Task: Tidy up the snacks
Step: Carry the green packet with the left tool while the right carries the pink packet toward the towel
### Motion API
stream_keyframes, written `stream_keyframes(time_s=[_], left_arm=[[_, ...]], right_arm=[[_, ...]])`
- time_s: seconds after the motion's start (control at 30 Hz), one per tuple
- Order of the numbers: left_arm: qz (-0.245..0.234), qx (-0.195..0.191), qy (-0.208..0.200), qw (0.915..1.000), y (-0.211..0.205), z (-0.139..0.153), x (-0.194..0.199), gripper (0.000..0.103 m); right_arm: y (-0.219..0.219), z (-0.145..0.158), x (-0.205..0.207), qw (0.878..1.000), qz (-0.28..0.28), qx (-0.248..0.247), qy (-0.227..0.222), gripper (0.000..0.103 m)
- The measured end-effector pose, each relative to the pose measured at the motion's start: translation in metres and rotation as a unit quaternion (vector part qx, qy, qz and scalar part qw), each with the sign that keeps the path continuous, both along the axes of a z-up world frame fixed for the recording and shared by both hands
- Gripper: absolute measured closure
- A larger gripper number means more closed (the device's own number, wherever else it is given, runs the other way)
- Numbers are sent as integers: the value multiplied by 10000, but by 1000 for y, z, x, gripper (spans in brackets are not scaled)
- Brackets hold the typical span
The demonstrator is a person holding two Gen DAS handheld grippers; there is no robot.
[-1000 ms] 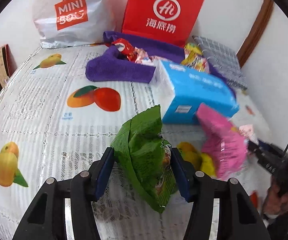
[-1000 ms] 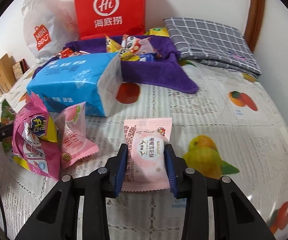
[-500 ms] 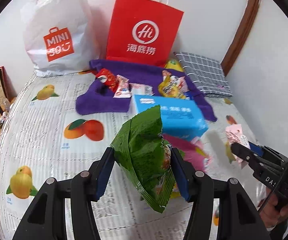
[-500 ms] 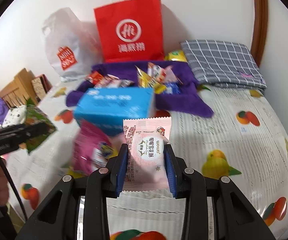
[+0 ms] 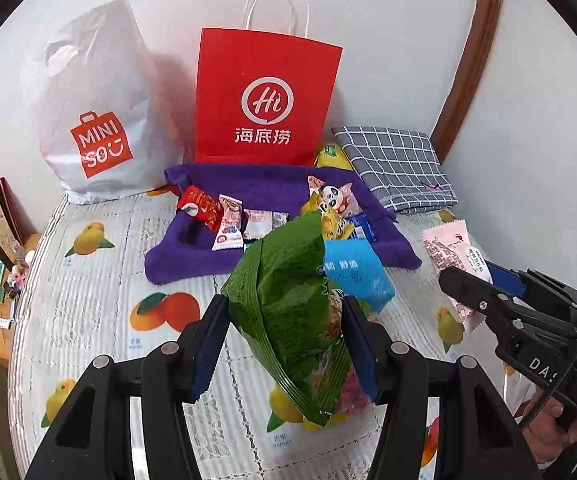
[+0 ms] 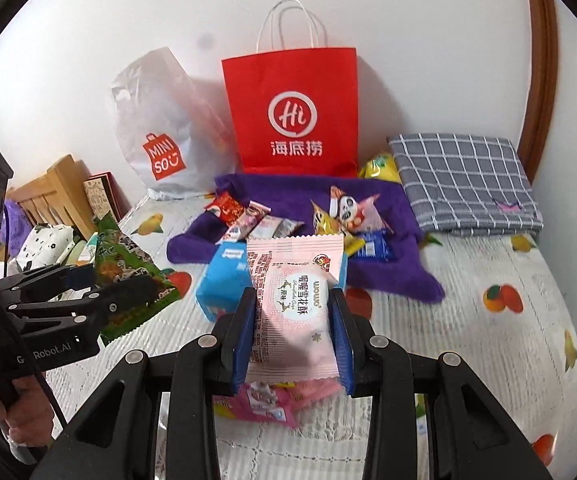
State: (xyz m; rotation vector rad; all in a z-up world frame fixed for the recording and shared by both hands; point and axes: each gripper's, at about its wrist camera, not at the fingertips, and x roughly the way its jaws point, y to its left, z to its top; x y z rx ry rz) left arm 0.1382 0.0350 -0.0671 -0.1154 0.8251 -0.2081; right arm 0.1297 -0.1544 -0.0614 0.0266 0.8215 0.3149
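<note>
Green and pink snack packets, one clamped in each gripper above the fruit-print tablecloth (image 5: 88,300).

Left gripper (image 5: 284,344) jaws are closed narrow on the green snack bag (image 5: 288,304); right gripper (image 6: 294,340) jaws pinch the pink nougat packet (image 6: 292,304). Beyond lie a blue tissue pack (image 6: 224,276), a purple towel (image 6: 280,192) strewn with small snacks, and a red Haidilao paper bag (image 6: 292,116) beside a white Miniso bag (image 5: 92,108).

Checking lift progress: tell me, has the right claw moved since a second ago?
Yes. The right claw, shut on the pink snack packet, rose away from the fruit-print bedsheet.
</note>
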Motion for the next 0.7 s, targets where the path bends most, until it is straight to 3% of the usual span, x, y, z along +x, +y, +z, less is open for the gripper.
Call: stream_keyframes(time_s=[0.13,0.43,0.7], left_arm=[[-52,-102,31,9999,1,4,10,49],[-139,77,-24,9999,-2,15,40,48],[20,-16,86,10000,11,18,73,48]], right_arm=[[3,1,13,10000,-27,-28,68,68],[2,3,50,9998,-131,-29,128,68],[14,7,88,9999,52,-122,51,68]])
